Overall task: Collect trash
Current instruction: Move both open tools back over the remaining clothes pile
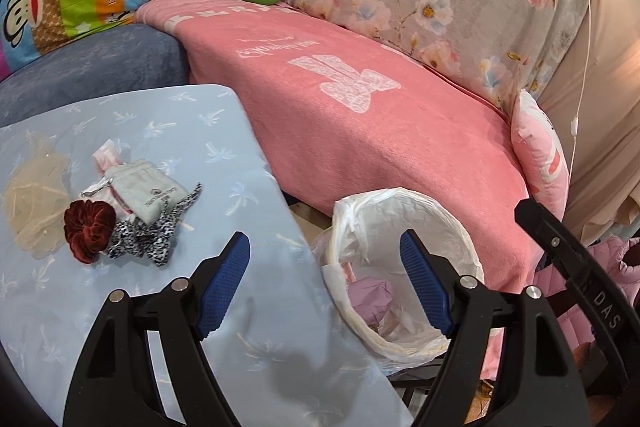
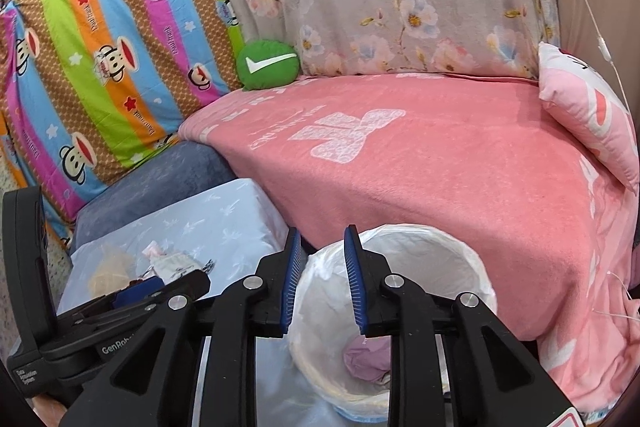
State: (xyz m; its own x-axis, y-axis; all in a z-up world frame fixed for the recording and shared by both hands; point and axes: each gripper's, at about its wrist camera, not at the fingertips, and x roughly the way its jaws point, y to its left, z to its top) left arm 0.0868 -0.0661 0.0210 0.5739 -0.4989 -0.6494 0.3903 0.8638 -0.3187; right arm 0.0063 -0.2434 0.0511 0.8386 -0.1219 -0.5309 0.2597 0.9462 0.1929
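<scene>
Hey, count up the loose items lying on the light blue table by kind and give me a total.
Scrunchies: 2, dark red velvet scrunchie, leopard-print scrunchie
Mesh puff: 1, cream mesh puff
Pouch: 1, pale drawstring pouch
Wrapper: 1, pink-and-white wrapper
Total: 5

A small metal bit beside the pouch is too unclear to count.

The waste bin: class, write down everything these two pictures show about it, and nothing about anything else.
The waste bin is round and open-topped, lined with a thin white plastic bag folded over its rim and crinkled at the edge. It stands upright on the floor, between the table with the pale blue cloth and the bed's pink blanket, which hangs beside it. Inside lies a crumpled lilac wrapper with some pale scraps. Both grippers hang above it with open, empty jaws; neither touches it.
</scene>
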